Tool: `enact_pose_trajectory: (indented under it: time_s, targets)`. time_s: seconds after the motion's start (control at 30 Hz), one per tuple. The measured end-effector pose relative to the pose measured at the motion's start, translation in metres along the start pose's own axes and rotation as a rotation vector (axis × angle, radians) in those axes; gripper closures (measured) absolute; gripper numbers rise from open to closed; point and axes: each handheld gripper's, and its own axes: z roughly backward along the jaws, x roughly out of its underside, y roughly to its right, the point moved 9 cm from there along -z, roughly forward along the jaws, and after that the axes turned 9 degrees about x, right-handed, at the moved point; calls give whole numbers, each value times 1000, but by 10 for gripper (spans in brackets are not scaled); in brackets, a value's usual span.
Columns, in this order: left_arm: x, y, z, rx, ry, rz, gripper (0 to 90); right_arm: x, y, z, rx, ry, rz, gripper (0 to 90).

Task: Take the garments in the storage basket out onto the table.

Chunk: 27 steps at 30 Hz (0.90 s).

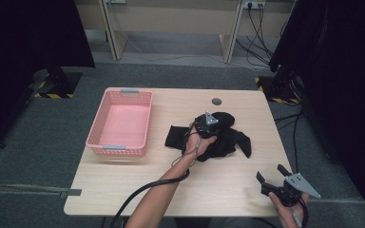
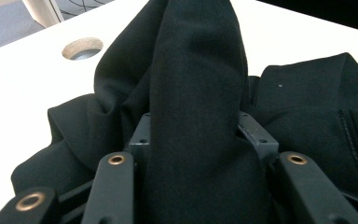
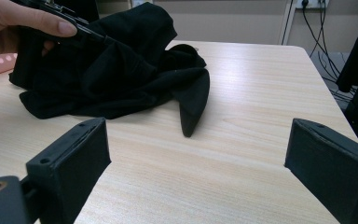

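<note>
Cloth, black and crumpled (image 1: 221, 135), we held bunched in the left tool (image 1: 204, 124); pink plastic basket (image 1: 121, 124) remained empty; right tool (image 1: 272, 174) gaped idle.

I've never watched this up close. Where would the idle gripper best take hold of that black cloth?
Probably the pointed flap of the black cloth, coming in low from the near right. It lies flat and apart from the bunched heap, facing the right gripper, whose fingers stand wide with nothing between. The left gripper has a raised fold between its fingers.
</note>
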Motion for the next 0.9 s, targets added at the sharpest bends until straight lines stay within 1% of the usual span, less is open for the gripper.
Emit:
enact_pose_trajectory:
  time_s: [0.27,0.33,0.53,0.6,0.9]
  targets:
    - [2,0,-5,-12,-8,3,505,0,0,0,-1,0,1,65]
    - [2,0,-6,-17,-10,0,475,0,0,0,-1,-1,2,65]
    - [3,4,-9,-40,-25,-44,358,0,0,0,-1,1,0,65]
    - [3,4,-9,-44,-26,-51,323,0,0,0,0,1,1,65]
    - [4,4,-8,-61,-17,-60,176,0,0,0,0,2,2,65]
